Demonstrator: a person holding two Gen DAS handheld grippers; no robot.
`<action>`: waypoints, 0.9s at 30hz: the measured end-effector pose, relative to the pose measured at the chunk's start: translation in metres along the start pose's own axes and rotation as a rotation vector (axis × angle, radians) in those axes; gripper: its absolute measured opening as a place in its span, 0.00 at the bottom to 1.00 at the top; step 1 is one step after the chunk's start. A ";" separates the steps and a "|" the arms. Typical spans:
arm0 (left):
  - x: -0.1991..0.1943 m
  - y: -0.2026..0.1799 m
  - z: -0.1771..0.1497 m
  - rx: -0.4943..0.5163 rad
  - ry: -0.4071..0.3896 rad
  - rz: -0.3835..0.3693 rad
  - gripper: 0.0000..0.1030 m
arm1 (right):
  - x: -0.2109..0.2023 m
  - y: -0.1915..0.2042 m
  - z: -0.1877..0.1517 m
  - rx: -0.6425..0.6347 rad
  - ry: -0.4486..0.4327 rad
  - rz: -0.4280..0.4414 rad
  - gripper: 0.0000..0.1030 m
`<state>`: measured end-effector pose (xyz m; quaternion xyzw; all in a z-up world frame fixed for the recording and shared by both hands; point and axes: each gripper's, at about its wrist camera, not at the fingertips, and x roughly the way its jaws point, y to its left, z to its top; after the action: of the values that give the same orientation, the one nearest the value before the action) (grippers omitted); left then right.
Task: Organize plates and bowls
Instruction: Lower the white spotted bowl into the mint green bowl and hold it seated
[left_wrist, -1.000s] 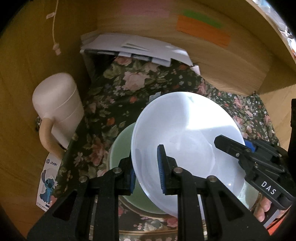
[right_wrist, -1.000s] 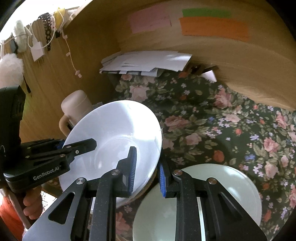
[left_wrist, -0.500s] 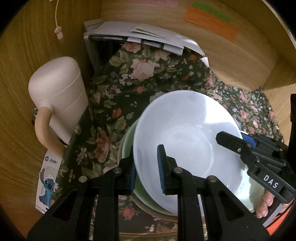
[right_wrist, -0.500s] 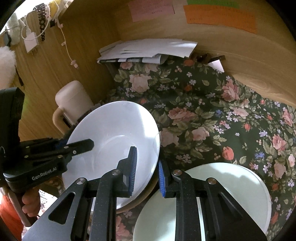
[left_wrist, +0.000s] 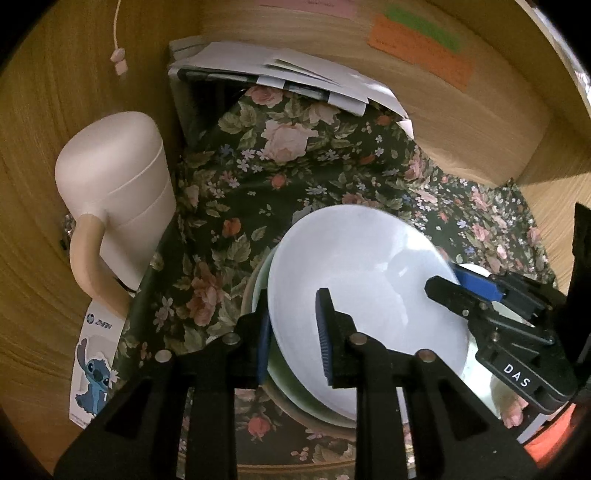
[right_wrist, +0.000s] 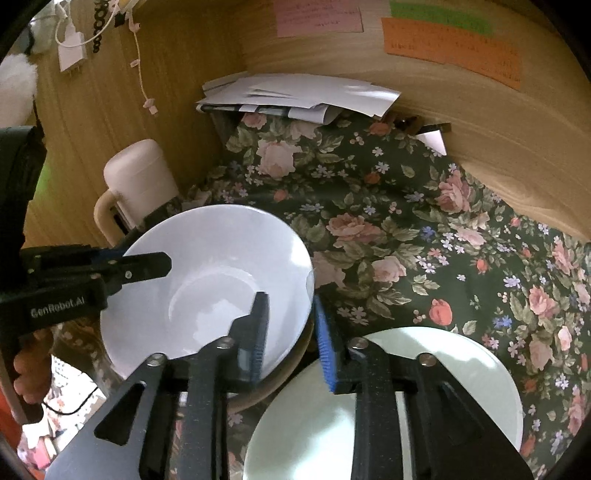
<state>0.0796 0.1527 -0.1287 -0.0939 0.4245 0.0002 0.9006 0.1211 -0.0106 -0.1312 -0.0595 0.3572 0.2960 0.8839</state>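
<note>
1. Your left claw (left_wrist: 291, 334) straddles the near rim of the white bowl (left_wrist: 364, 295): 1 blue pad sits outside the wall and 1 inside. A small gap shows beside the inner pad, so I cannot tell whether it is clamped on the rim.
2. Your right claw (right_wrist: 290, 334) straddles the same white bowl (right_wrist: 207, 280) at its rim on the opposite side, at about 4 o'clock of the bowl in the right wrist view. The left finger is inside the bowl and the right finger outside. The pads stand apart from the wall here, so the grip is loose or released; I cannot tell which.
3. The white bowl is nested in a pale green bowl (left_wrist: 260, 280), whose rim shows along the white bowl's 9 o'clock side in the left wrist view.
4. Both bowls rest on a tan-rimmed plate (left_wrist: 291, 408) lying on the floral cloth (left_wrist: 236, 206) that covers the worktop.
5. In the right wrist view a pale green plate (right_wrist: 461, 376) lies on the cloth at 5 o'clock, just beside the stacked bowls.
6. A cream jug (left_wrist: 118, 199) with a handle stands at 9 o'clock of the left wrist view, against the wooden wall.
7. A stack of white papers (right_wrist: 295, 94) sits at 12 o'clock, at the back edge of the cloth.
</note>
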 end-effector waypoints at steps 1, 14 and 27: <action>-0.001 0.001 0.000 -0.002 0.002 -0.004 0.22 | 0.000 0.000 0.000 -0.001 0.000 -0.003 0.32; -0.005 -0.010 0.005 0.090 -0.002 0.062 0.25 | -0.002 -0.007 -0.002 0.026 -0.002 0.016 0.48; 0.005 0.019 -0.002 0.053 0.022 0.086 0.49 | -0.001 -0.007 -0.002 0.044 0.005 0.043 0.54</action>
<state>0.0800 0.1702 -0.1370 -0.0520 0.4381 0.0265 0.8971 0.1237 -0.0171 -0.1328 -0.0331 0.3673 0.3069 0.8774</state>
